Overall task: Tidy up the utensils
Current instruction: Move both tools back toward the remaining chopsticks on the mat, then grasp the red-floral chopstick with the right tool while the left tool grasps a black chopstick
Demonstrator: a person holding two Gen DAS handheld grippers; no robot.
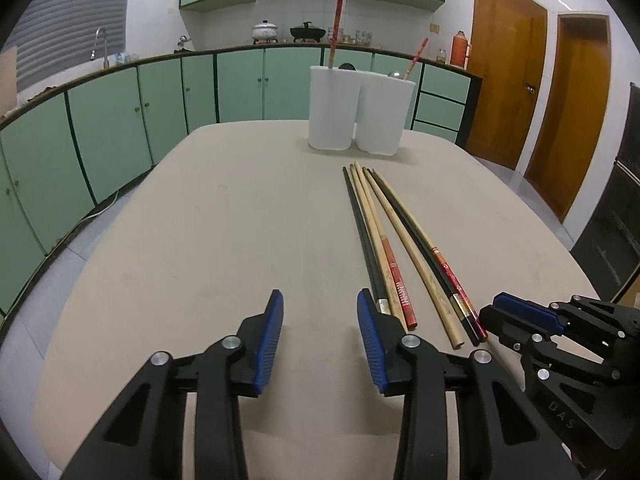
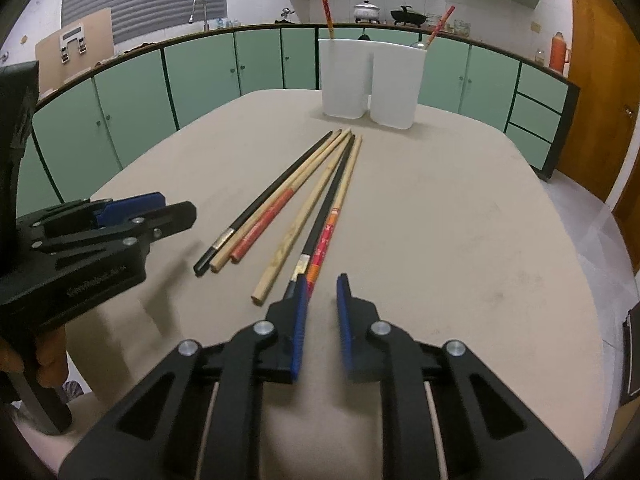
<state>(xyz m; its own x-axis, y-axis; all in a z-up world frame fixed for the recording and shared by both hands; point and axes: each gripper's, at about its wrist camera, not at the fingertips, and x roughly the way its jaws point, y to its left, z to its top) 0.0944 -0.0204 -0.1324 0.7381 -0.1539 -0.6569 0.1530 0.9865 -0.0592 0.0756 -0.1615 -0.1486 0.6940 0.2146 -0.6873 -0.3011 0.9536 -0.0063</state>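
Nearest me, my left gripper (image 1: 320, 336) hangs half-open over bare table (image 1: 200, 240); nothing sits between its pads. My right gripper (image 2: 322, 322) is narrowed, empty too, just beside the near ends of six chopsticks (image 2: 304, 200). Beyond stand two white holders (image 2: 372, 80).

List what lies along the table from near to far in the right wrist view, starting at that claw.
Right claw → loose chopsticks lying on the table → white utensil holder with two red chopsticks standing in it → green cabinets behind.
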